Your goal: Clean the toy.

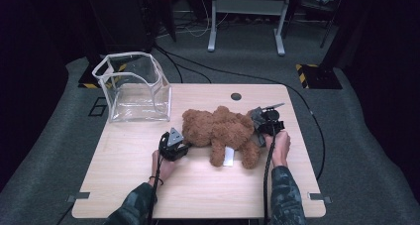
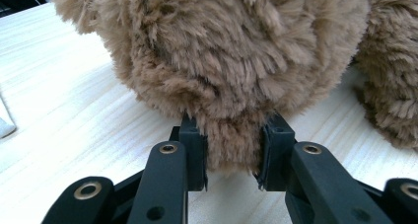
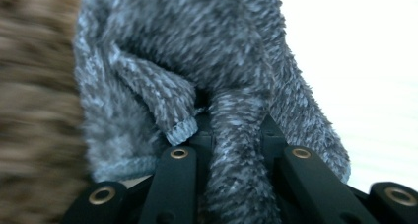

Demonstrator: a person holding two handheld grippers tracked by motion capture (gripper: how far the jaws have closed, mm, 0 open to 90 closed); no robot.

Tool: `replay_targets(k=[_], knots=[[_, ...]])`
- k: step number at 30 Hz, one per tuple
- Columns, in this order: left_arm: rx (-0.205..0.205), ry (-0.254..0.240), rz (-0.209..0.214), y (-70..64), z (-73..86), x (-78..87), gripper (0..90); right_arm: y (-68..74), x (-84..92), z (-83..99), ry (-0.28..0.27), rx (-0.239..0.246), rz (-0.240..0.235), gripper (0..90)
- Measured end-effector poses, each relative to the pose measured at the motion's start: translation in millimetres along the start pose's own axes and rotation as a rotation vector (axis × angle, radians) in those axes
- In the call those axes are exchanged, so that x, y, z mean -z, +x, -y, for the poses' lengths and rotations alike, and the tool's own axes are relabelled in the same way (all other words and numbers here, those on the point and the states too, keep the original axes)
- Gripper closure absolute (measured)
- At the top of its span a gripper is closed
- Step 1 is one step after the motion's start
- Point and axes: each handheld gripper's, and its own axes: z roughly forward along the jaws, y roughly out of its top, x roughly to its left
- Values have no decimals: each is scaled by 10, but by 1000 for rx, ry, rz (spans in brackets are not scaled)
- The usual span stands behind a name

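Plush fills the middle of the high view: a brown teddy bear (image 1: pixel 220 133) lies flat on the wooden table (image 1: pixel 198 195), just right of centre, with a white tag (image 1: pixel 228 156) showing near its lower edge. At the left of the bear the left gripper (image 1: pixel 179 146) meets its fur, and in the left gripper view the two black jaws pinch a tuft of brown fur (image 2: pixel 231 145) at the bear's lower edge, pads pressing in from both sides. That hold looks meant to anchor the toy so it cannot slide.

At the right of the bear, the right gripper (image 1: pixel 262 128) is clamped on a grey knitted garment (image 1: pixel 257 121) that sits against the bear's right end. The right gripper view shows a fold of this grey knit (image 3: pixel 236 150) running down between the closed jaws, with blurred brown fur at the left edge of the frame. Judging from the two opposed holds, one hand steadies the bear while the other works the knit piece along it; whether it is going on or coming off cannot be told.

A clear plastic bin (image 1: pixel 133 88) stands at the upper left of the table, well apart from the bear and open at the top, probably there to receive something later.
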Motion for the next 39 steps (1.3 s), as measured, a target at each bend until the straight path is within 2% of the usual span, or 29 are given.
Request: replay_targets(k=[1,4,5,8,10,12,13,14,16,18,19,22,25,27,30,32,33,34,36,39], knots=[[1,0,0,1,0,0,699,-28,24,11,-3,-14,-7,758],[1,0,0,0,0,0,699,-90,211,52,-42,-67,-77,757],[0,0,0,0,0,0,699,-106,290,62,-69,-69,-108,758],[-1,0,-1,-1,0,0,699,-90,573,82,-131,-68,-197,758],[-2,2,-1,-2,-1,-1,699,-61,661,84,-149,-49,-233,758],[-3,3,-4,-4,-1,-2,699,-4,691,73,-147,-27,-266,759],[-4,7,-3,-5,-3,1,699,41,683,65,-129,-31,-274,760],[-4,5,-2,-5,-2,0,699,76,629,55,-121,-9,-280,761],[-3,6,-4,-4,-2,-1,699,155,519,50,-90,-2,-277,762],[1,3,-5,-1,-1,0,700,219,396,65,-64,11,-254,765],[1,3,-5,-1,-1,0,699,238,302,86,-48,2,-244,766],[0,2,-5,1,-1,0,700,222,156,129,-8,-5,-234,766],[-2,1,-5,3,-1,1,699,202,81,147,24,12,-189,764],[-3,1,-5,3,-1,1,699,181,165,132,12,7,-175,764],[-2,1,-5,4,-1,2,699,163,414,93,-50,16,-159,763],[-2,1,-5,3,-1,2,698,191,667,50,-121,20,-152,763],[-2,0,-5,4,0,2,696,203,758,34,-143,35,-151,763],[-1,0,-5,5,0,3,695,228,870,13,-192,55,-167,763],[0,0,-4,6,0,3,695,357,1095,-38,-252,96,-186,763],[-1,-1,-4,8,-1,4,694,631,1257,-89,-272,187,-218,763]])
